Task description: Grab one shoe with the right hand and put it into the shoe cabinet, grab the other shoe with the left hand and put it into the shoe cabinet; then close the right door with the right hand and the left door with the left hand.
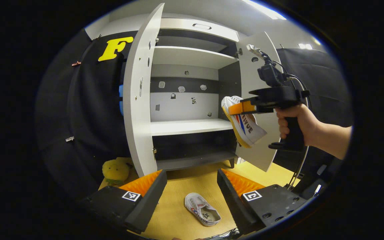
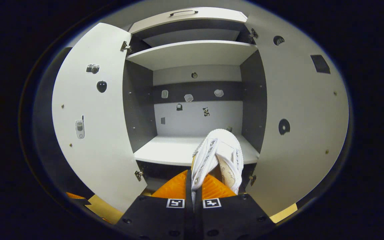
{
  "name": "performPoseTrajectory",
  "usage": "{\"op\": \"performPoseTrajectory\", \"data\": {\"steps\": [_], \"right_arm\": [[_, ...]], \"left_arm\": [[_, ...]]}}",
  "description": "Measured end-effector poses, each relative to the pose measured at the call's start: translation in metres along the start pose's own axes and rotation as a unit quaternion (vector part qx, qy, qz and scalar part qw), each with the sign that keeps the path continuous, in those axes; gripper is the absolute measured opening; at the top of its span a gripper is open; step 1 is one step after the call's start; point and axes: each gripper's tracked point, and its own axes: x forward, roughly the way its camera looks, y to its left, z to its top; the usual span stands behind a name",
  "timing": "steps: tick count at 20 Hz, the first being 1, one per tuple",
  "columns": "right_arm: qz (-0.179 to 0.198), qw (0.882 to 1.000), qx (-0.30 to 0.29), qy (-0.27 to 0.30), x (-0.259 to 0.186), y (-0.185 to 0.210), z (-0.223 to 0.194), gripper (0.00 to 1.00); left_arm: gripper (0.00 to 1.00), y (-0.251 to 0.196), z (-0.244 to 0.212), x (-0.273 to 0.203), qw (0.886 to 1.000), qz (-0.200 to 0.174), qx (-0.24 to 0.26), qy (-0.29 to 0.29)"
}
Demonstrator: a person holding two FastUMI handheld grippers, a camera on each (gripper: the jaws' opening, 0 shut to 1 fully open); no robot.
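Ahead of right tool (image 2: 193, 186): middle shelf (image 2: 175, 150) bare — open passage.
Either side: left door (image 2: 92, 126), right door (image 2: 305, 126) swung wide — flanking walls.

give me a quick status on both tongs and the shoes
Right tongs shut on first shoe, held in front of the middle shelf. Left tongs open above second shoe on floor. Both doors open, nothing blocking.

Right gripper (image 2: 193, 181) raised, jaws clamped.
Left gripper (image 1: 192, 181) low, jaws spread wide; hand (image 1: 293, 121) grips the right handle.
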Motion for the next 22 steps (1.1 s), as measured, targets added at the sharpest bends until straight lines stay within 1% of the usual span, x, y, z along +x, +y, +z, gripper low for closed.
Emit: {"op": "performPoseTrajectory", "data": {"steps": [3, 4, 6, 10, 12, 17, 22], "right_arm": [[-0.004, 0.999, -0.021, -0.037, 0.033, -0.004, 0.036, 0.05], [-0.006, 0.999, -0.031, -0.04, 0.045, -0.007, 0.042, 0.05], [-0.009, 0.998, -0.046, -0.04, 0.069, -0.013, 0.05, 0.05], [-0.017, 0.998, -0.05, -0.028, 0.123, -0.025, 0.058, 0.05], [-0.018, 0.998, -0.065, -0.015, 0.152, -0.031, 0.056, 0.05], [-0.017, 0.994, -0.096, 0.042, 0.217, -0.036, 0.028, 0.05], [-0.014, 0.991, -0.08, 0.108, 0.256, -0.046, 0.003, 0.05]], "left_arm": [[0.95, 0.001, 0.004, -0.001, 1.0, 0.002, -0.011, -0.005], [0.95, 0.002, 0.005, 0.0, 1.0, 0.005, -0.013, -0.009], [0.95, 0.003, 0.006, 0.002, 1.0, 0.009, -0.013, -0.009], [0.95, 0.004, 0.008, 0.006, 0.999, 0.023, -0.025, -0.011], [0.95, 0.008, 0.008, 0.01, 0.999, 0.038, -0.025, -0.009], [0.95, 0.017, 0.013, 0.016, 0.996, 0.077, -0.038, -0.013], [0.95, 0.028, 0.004, 0.024, 0.992, 0.119, -0.05, -0.002]]}}
